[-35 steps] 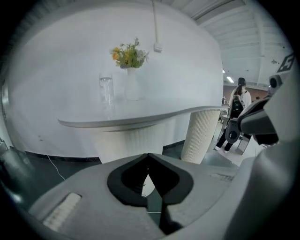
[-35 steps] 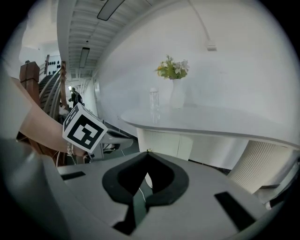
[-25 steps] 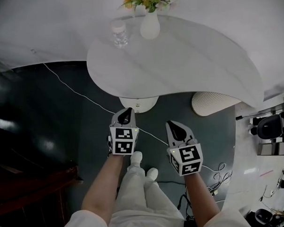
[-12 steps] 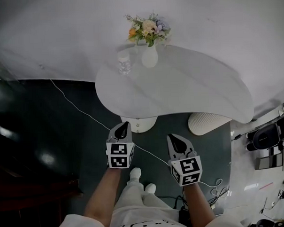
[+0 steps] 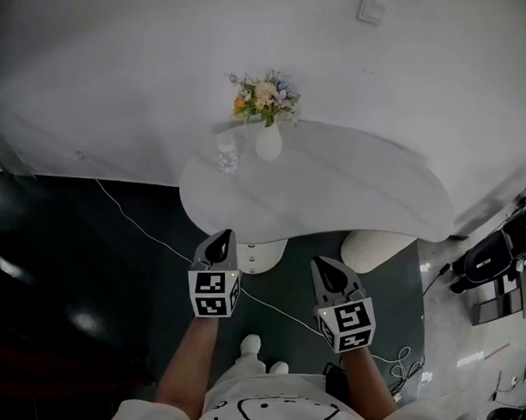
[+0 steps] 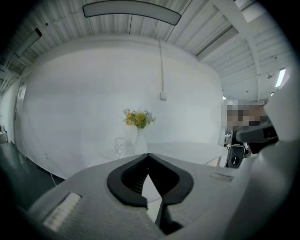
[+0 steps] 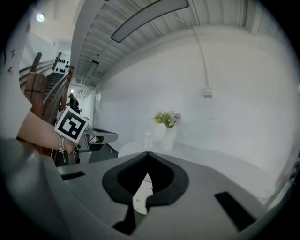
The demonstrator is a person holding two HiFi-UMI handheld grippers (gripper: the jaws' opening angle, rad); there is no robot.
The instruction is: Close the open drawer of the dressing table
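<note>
No dressing table or drawer shows in any view. In the head view my left gripper [image 5: 219, 242] and right gripper [image 5: 330, 273] hang side by side over the dark floor, just short of a white oval table [image 5: 349, 197]. Both are shut, tips together, with nothing held. The left gripper view looks past the left gripper [image 6: 148, 155] at the table top [image 6: 187, 147]. Beyond the right gripper [image 7: 147, 153], the right gripper view shows the same table [image 7: 211, 159] and the left gripper's marker cube [image 7: 71, 124].
On the table stand a white vase [image 5: 268, 142] of flowers [image 5: 262, 95] and a small glass jar [image 5: 227, 152]. Under it are a round base [image 5: 263, 256] and a ribbed white stool [image 5: 378, 246]. A white cable [image 5: 141, 217] crosses the floor. Dark equipment [image 5: 508, 242] sits at right.
The head view has drawn back and tilted up, so the table looks smaller and farther and more wall shows. Both grippers stay shut, side by side, a little higher in the picture.
</note>
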